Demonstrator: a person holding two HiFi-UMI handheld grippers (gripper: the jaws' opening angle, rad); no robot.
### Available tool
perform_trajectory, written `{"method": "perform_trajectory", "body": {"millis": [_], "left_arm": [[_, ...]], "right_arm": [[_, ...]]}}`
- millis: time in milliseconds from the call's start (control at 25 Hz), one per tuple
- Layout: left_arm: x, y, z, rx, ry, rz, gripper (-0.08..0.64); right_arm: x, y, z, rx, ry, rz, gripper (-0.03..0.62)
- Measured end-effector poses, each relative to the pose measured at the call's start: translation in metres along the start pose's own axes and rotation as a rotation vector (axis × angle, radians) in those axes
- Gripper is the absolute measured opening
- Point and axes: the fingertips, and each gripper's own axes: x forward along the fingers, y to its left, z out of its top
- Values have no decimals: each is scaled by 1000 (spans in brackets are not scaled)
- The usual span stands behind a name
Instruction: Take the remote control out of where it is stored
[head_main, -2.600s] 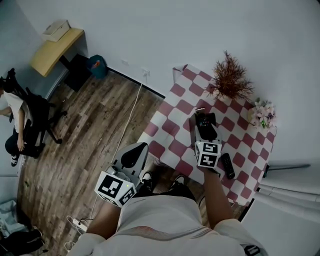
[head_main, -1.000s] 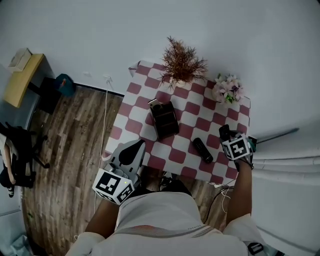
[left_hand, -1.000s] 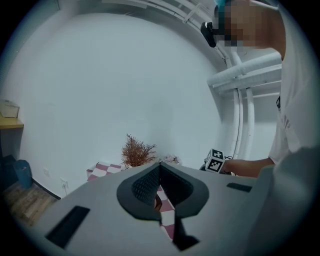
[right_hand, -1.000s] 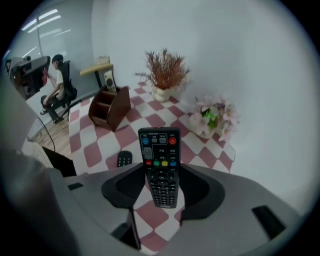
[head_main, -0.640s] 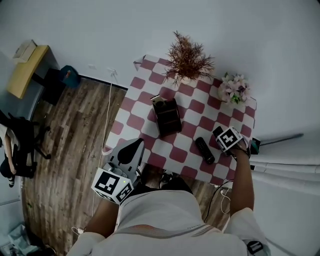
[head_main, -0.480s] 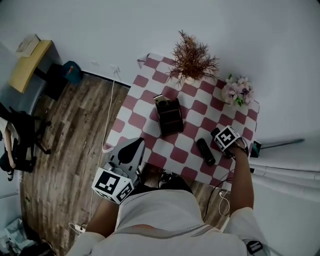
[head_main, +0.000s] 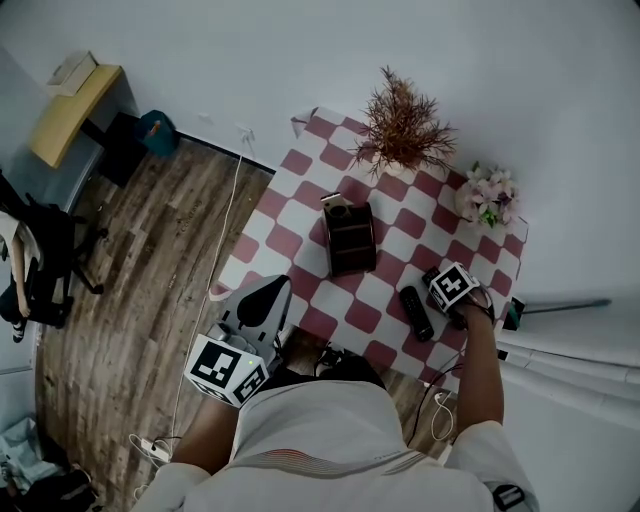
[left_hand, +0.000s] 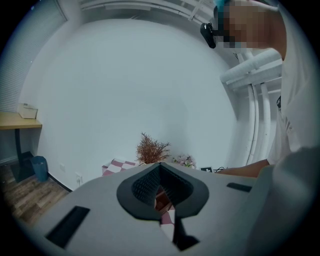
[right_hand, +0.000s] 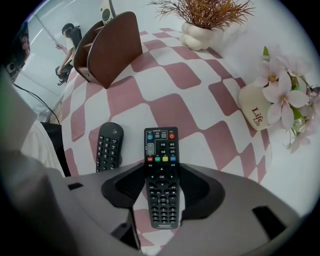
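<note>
**Remote control out of holder, in right jaws**

Right gripper (right_hand: 161, 172): jaws clamped on the long edges of the remote control (right_hand: 160, 145), button face up. It sits over the checkered desk (head_main: 300, 215), well right of the brown holder (head_main: 350, 238). A second remote (right_hand: 108, 146) lies flat between holder and gripper (touching neither). Left gripper (left_hand: 161, 195): jaws closed, empty, off the desk on the near side of the holder.

The left tongs (left_hand: 160, 166) hide most of the organiser (left_hand: 162, 201) (the seated person (head_main: 14, 262) is edge-cropped).

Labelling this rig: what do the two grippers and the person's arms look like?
The left claw and right claw: pale grey shells, dark ribbed pads, each with a white cube of black square markers. Forearms bare; white short-sleeved shirt.
</note>
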Motion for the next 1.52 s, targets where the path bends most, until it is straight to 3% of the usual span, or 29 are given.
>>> {"method": "perform_trajectory", "body": {"millis": [160,280,480,560,840,1040,1280,1520], "left_arm": [[0,0,2,4,3,-7,5],[0,0,4,6,3,-17,5],[-3,-1,12,15,-16,-43,5],[-6,-1,15,14,-30,-56,6],[-19,4,30,24,-51,-73,6],[-27,6,34,28,-67,-87,5],[-37,8,40,49,-74,-103,5],[-55,18,42,43,-81,-89,5]], "right_arm": [[-10,2,4,38,-67,-3,229],[-35,2,15,78,-170,-36,233],[-100,18,52,190,-488,-26,229],[-128,31,66,218,-619,-17,198],[-222,86,102,186,-975,-83,115],[-277,127,120,182,-1225,-83,53],[-307,157,129,180,-1353,-78,24],[-312,170,139,186,-1378,-67,22]]}}
